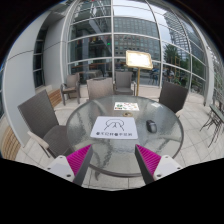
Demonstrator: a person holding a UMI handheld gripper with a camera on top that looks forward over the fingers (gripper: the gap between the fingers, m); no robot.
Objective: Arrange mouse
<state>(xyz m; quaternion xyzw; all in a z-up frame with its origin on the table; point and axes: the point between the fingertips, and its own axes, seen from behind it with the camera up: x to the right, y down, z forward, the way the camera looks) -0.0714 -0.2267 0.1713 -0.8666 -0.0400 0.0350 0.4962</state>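
A dark mouse [151, 126] lies on a round glass table [85, 120], just right of a white mouse mat with printed markings [113, 128]. My gripper [113, 162] is open and empty, held well short of the table's near rim, its pink fingers [76, 159] spread wide. The mat sits beyond the fingers, roughly centred between them, and the mouse is beyond the right finger.
A small white printed card [126, 106] lies at the table's far side. Several grey chairs [42, 116] ring the table. A sign on a stand [139, 61] stands behind it before a glass building front. Tiled floor [25, 150] surrounds the table.
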